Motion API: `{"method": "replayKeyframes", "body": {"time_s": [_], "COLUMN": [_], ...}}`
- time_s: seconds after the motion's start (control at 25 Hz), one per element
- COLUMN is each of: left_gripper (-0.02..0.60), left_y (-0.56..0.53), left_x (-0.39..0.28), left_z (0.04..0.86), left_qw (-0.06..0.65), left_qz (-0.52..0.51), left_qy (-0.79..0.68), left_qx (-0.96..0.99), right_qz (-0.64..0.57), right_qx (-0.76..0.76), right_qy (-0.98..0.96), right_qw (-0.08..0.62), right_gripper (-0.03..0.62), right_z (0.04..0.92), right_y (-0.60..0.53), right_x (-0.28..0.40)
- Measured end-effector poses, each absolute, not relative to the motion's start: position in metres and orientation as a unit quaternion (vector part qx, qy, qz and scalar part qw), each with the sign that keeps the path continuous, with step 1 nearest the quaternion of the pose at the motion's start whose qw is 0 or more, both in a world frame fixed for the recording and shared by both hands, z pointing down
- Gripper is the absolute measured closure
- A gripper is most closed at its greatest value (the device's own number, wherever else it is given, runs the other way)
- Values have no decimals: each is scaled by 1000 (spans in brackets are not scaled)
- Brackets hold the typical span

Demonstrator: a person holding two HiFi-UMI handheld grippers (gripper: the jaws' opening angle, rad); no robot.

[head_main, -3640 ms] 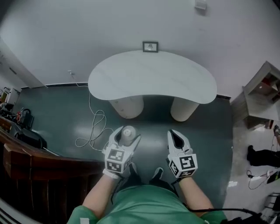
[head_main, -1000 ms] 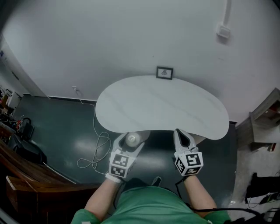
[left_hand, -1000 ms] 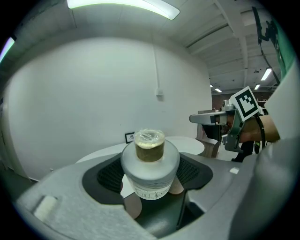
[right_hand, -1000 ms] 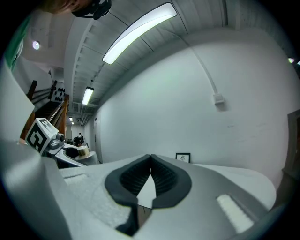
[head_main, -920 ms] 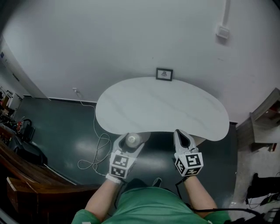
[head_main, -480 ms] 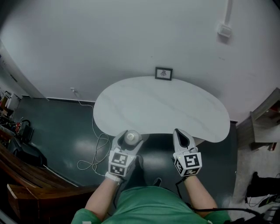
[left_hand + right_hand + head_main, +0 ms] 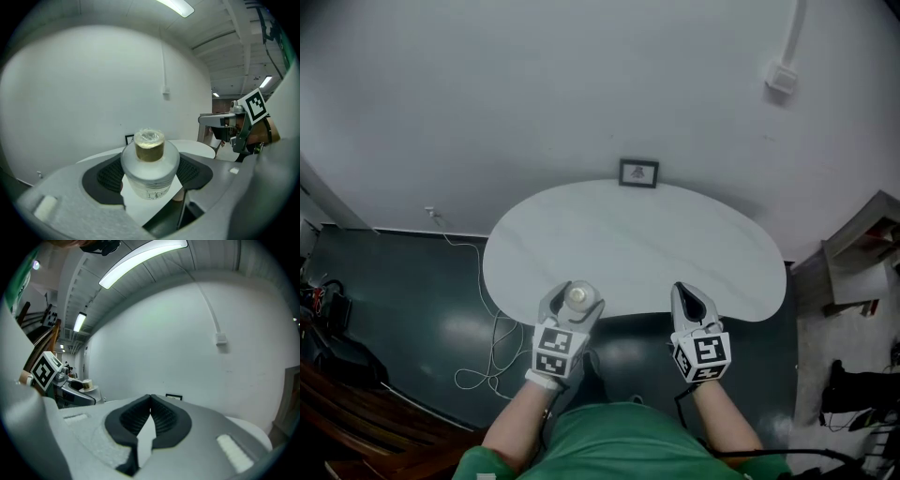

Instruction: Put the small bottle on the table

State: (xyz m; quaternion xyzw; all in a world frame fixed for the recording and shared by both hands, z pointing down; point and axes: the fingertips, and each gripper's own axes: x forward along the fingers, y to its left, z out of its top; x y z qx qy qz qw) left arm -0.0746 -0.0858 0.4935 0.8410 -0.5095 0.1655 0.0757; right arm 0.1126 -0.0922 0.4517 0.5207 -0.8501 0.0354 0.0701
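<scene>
Small bottle (image 7: 150, 161) is gripped upright between the dark ribbed pads (image 7: 105, 178) of the left tongs (image 7: 575, 300), which are clenched on its pale body; a brownish neck with a clear wrapped top is seen above the pads. In the head view the bottle is placed over the near left edge of the white, kidney-shaped worktop (image 7: 637, 246); whether its base is touching the surface cannot be told. The right tongs (image 7: 689, 300) are held at the near edge of the worktop, right of the bottle and well apart from it, with jaws pressed together at the tips and nothing between them. Both tongs are pointed away from the person, toward the far wall (image 7: 581, 84). A small framed picture (image 7: 637, 173) is stood at the far edge of the worktop, against the wall. A white cable (image 7: 487, 352) is looped on the dark floor (image 7: 403, 291) to the left of the worktop.
</scene>
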Motion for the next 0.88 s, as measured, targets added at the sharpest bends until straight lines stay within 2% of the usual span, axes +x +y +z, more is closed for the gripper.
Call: {"method": "replayKeyframes", "body": {"time_s": [0.4, 0.88], "left_gripper": [238, 238], "left_y": [-176, -233], "left_x": [-117, -143], "left_z": [508, 522], "left_qw": [77, 69], "left_qz": [167, 170], "left_qy": [-483, -457], "left_qx": [856, 870], "right_qz": [68, 72], "right_qx": [543, 565], "right_qy": [-833, -815], "right_qw": [80, 102], "right_gripper": [599, 599], "right_z": [463, 469], "right_y": [-171, -213], "right_x": [67, 37]}}
